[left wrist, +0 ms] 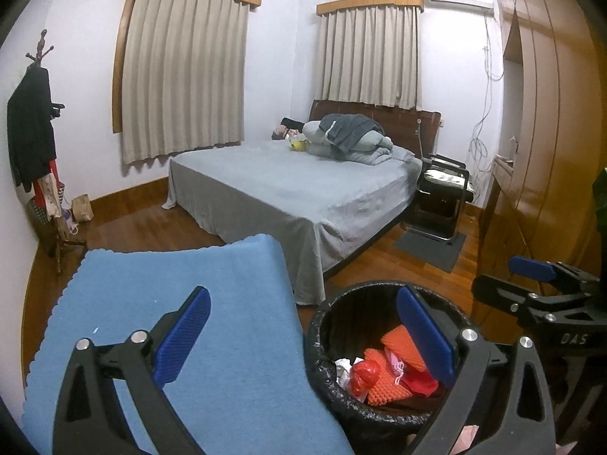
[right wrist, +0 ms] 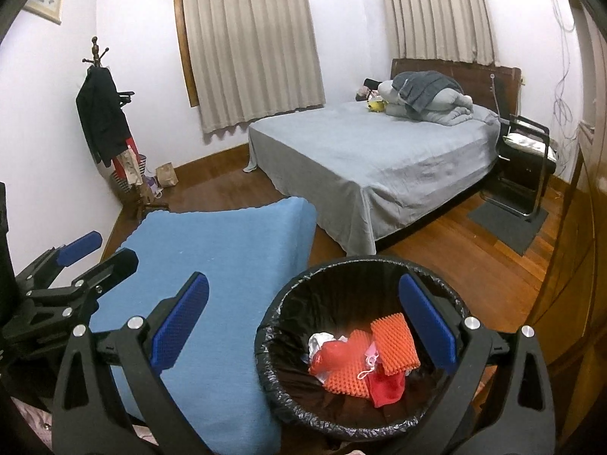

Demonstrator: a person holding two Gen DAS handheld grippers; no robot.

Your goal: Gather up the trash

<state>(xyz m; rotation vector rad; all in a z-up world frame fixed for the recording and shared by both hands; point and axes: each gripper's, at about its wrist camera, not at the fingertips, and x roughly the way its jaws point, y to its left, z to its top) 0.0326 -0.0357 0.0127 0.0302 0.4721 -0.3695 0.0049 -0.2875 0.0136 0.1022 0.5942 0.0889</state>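
Note:
A black trash bin lined with a black bag stands beside a blue mat. It also shows in the right wrist view. Inside lie orange foam pieces, red plastic scraps and white paper. The same trash shows in the left wrist view. My left gripper is open and empty, above the mat's edge and the bin. My right gripper is open and empty over the bin's left rim. Each gripper sees the other at the frame edge: the right one, the left one.
A bed with a grey sheet and folded bedding stands behind. A coat rack with clothes is at the left wall, a paper bag by it. A black chair and grey floor mat are at right, by a wooden wardrobe.

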